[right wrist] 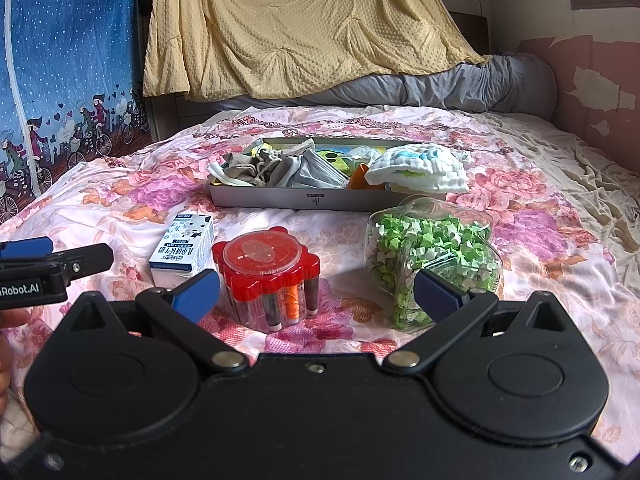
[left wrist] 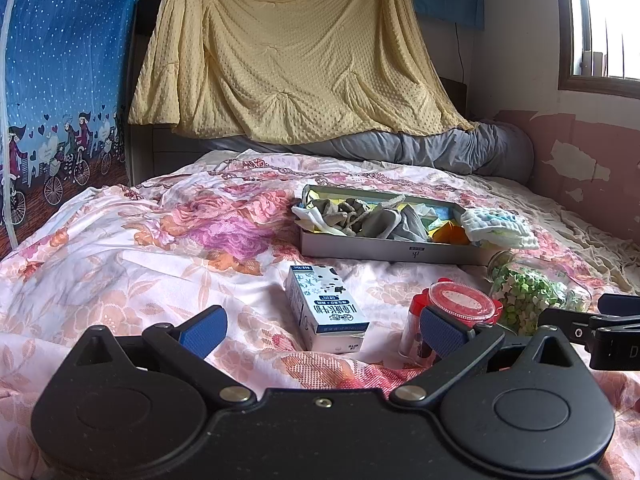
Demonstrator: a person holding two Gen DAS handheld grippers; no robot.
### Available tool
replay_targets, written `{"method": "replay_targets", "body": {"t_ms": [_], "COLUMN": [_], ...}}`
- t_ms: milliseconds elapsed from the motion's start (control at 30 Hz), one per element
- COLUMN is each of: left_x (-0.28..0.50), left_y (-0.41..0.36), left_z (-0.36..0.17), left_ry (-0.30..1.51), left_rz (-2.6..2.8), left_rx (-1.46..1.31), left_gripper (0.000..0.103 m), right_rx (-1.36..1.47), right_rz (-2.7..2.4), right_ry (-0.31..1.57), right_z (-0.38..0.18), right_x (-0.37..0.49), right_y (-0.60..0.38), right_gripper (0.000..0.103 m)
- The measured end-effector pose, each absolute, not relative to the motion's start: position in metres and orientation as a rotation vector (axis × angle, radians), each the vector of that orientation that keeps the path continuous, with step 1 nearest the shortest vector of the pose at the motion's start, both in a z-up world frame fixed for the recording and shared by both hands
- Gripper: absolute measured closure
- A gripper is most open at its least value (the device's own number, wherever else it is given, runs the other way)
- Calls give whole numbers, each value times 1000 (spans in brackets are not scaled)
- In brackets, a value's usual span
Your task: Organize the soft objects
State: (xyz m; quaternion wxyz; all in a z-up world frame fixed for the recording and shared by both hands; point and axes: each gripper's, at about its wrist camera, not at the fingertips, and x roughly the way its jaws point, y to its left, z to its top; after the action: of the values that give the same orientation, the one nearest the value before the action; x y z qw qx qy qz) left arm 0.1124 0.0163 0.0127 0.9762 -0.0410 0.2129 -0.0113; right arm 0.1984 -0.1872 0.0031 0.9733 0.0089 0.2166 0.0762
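A shallow grey tray (right wrist: 300, 200) (left wrist: 380, 246) lies on the flowered bedspread, filled with soft items: grey cloths (right wrist: 288, 172) (left wrist: 384, 220), a drawstring pouch and a white quilted cloth (right wrist: 420, 172) (left wrist: 500, 230) draped over its right end. My left gripper (left wrist: 320, 330) is open, low over the bed, with a milk carton (left wrist: 326, 312) between its blue pads. My right gripper (right wrist: 316, 292) is open too, with a red-lidded container (right wrist: 266, 276) (left wrist: 452, 312) between its fingers and well short of the tray. Neither gripper holds anything.
A glass jar of green paper stars (right wrist: 432, 256) (left wrist: 532, 296) lies on its side right of the red container. The milk carton (right wrist: 184, 248) lies left of it. A grey rolled quilt (right wrist: 460, 84) and a yellow blanket (right wrist: 300, 28) are at the bed's far end.
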Motion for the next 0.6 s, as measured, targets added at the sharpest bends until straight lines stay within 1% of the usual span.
{"method": "replay_targets", "body": {"t_ms": [600], "left_x": [108], "left_y": [13], "left_z": [12], "left_ry": [406], "left_rz": [-29], "left_rx": [-77], "left_gripper": [1], "right_rx": [17], "right_rz": [154], "right_ry": [437], "right_z": [3], "right_x": [198], "right_y": [-187], "right_gripper": [0]}}
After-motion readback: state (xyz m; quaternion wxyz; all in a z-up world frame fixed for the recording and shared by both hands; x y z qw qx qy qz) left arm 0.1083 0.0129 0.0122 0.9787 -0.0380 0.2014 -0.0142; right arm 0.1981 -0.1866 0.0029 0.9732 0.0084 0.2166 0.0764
